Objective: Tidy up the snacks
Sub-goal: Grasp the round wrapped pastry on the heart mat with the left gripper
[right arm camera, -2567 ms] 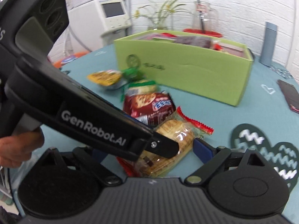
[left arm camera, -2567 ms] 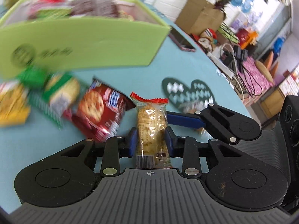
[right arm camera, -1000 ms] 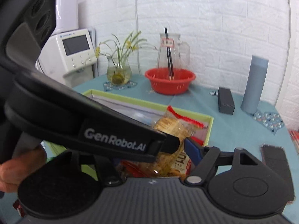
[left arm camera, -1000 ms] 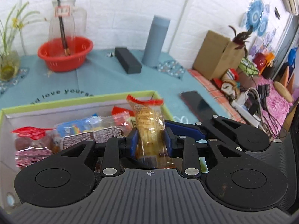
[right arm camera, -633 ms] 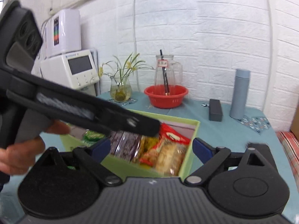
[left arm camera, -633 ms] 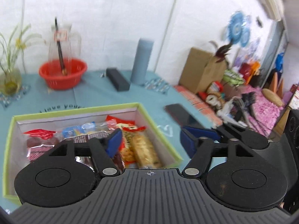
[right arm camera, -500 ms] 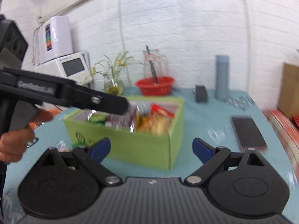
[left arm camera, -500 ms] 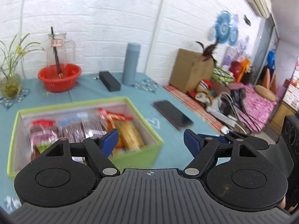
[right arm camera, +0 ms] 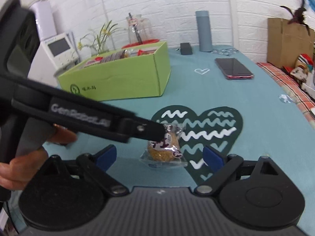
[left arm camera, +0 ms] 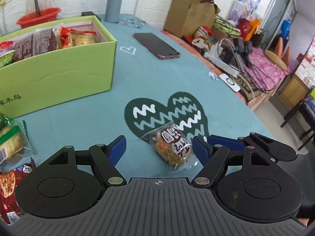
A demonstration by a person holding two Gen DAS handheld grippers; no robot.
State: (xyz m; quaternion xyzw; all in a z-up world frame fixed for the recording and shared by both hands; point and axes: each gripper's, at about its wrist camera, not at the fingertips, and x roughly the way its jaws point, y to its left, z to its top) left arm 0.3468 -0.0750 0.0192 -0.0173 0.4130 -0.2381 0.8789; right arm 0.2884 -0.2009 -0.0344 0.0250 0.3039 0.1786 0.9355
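A round golden pastry in a clear wrapper point(left arm camera: 173, 147) lies on the teal tablecloth at the edge of a dark heart print point(left arm camera: 167, 110). My left gripper point(left arm camera: 158, 147) is open and empty, its jaws on either side of the pastry, low over the table. My right gripper point(right arm camera: 159, 157) is open and empty, with the same pastry point(right arm camera: 163, 147) between its jaws; the left gripper's arm point(right arm camera: 88, 118) crosses in front. The green snack box point(left arm camera: 57, 72) stands at the back left, with several packets inside.
Loose packets lie at the left: a green cracker pack point(left arm camera: 11, 143) and a red cookie pack point(left arm camera: 9, 184). A phone point(left arm camera: 156, 46), a grey bottle point(right arm camera: 203, 31), a black case point(right arm camera: 186, 49) and a red bowl point(left arm camera: 38, 17) sit further back. The table edge runs along the right.
My left gripper let go of the yellow cracker pack into the green box, opened, and came down over the wrapped pastry. My right gripper also dropped toward the pastry.
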